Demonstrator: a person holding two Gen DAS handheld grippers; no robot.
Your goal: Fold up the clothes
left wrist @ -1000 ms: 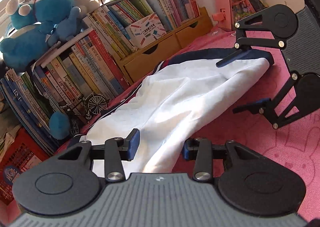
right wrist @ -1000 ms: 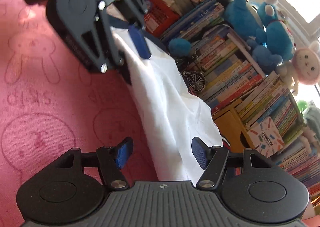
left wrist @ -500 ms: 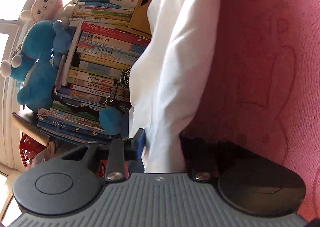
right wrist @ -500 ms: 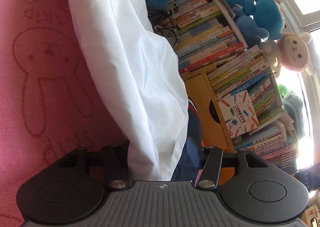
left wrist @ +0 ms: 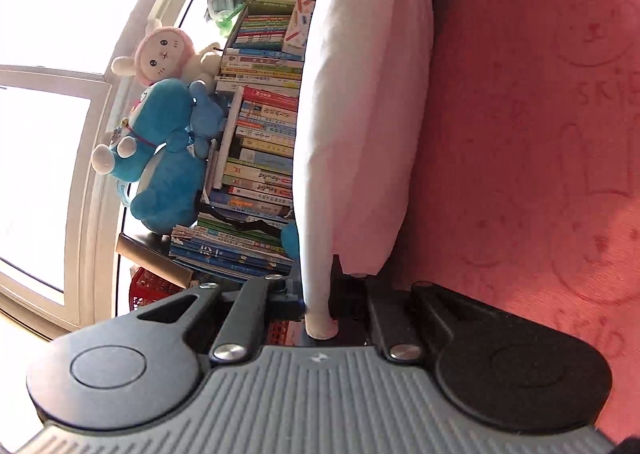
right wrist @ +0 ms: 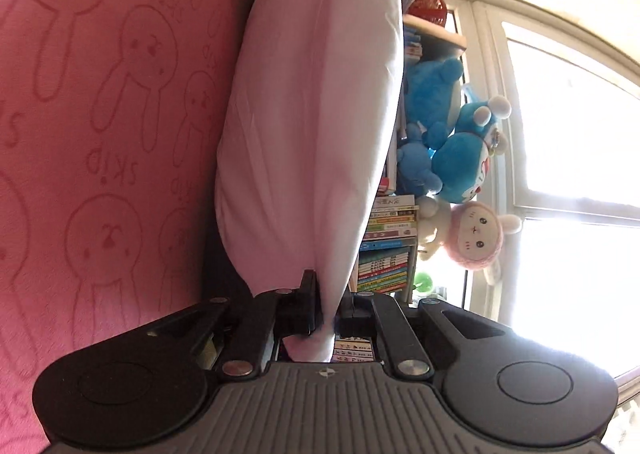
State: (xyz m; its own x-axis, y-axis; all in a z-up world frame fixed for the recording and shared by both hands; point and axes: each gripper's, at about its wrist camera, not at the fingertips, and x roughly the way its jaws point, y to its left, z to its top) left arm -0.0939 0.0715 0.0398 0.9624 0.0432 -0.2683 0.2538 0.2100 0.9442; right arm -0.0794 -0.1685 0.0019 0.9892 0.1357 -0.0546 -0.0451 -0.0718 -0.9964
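A white garment (left wrist: 360, 101) with a dark navy edge hangs stretched above the pink bunny-print cloth (left wrist: 540, 133). My left gripper (left wrist: 318, 294) is shut on one end of it, with white fabric pinched between the jaws. In the right wrist view the same garment (right wrist: 316, 113) runs away from my right gripper (right wrist: 328, 306), which is shut on its other end. Both views are rolled sideways. Neither gripper shows in the other's view.
Stacked books (left wrist: 260, 157) and a wooden drawer unit line the far side of the surface. Blue and pink plush toys (left wrist: 168, 157) sit on them by the bright window (right wrist: 568, 141). A red basket (left wrist: 148, 290) stands beyond the books.
Both grippers were open beside the flat garment one second ago. They have since shut on its two ends and lifted it off the pink cloth, and both have rolled sideways.
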